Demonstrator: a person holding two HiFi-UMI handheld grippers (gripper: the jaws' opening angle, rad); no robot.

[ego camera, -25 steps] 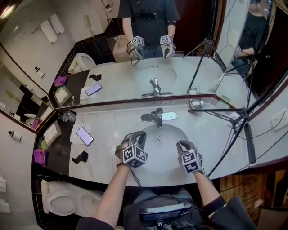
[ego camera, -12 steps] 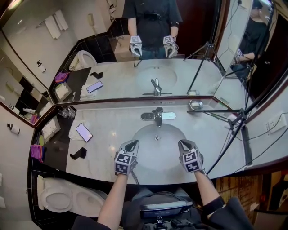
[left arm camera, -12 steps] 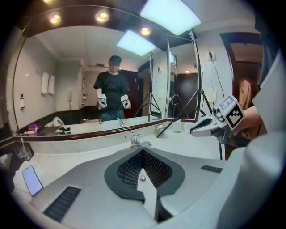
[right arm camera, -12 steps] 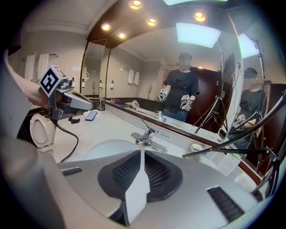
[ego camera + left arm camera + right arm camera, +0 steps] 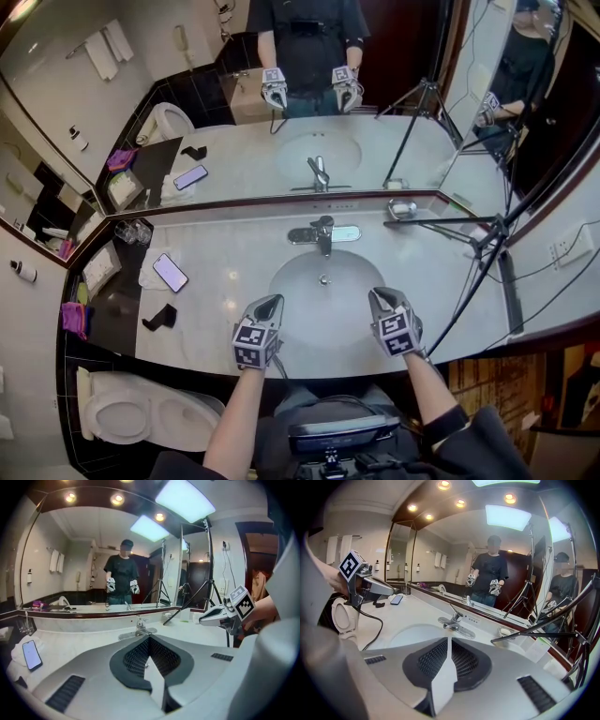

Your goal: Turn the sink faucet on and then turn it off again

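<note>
The chrome faucet (image 5: 322, 232) stands at the back of the white basin (image 5: 291, 281), its lever pointing toward me; I see no stream of water. My left gripper (image 5: 266, 306) hovers over the basin's front left rim, shut and empty, well short of the faucet. My right gripper (image 5: 379, 300) hangs over the front right rim, its jaws together with nothing between them. In the left gripper view the faucet (image 5: 139, 629) lies beyond the closed jaws (image 5: 150, 639). In the right gripper view the faucet (image 5: 454, 618) sits ahead and slightly left of the jaws (image 5: 449, 641).
A phone (image 5: 171, 272) lies on a white cloth at the counter's left, with a black holder (image 5: 161, 317) nearer and glasses (image 5: 136, 232) by the mirror. A soap dish (image 5: 401, 209) and a tripod leg (image 5: 450, 222) occupy the back right. A toilet (image 5: 131, 412) stands below left.
My left gripper has drawn back from the basin toward the front edge and rolled so its marker cube sits upright. The right gripper has stayed where it was.
</note>
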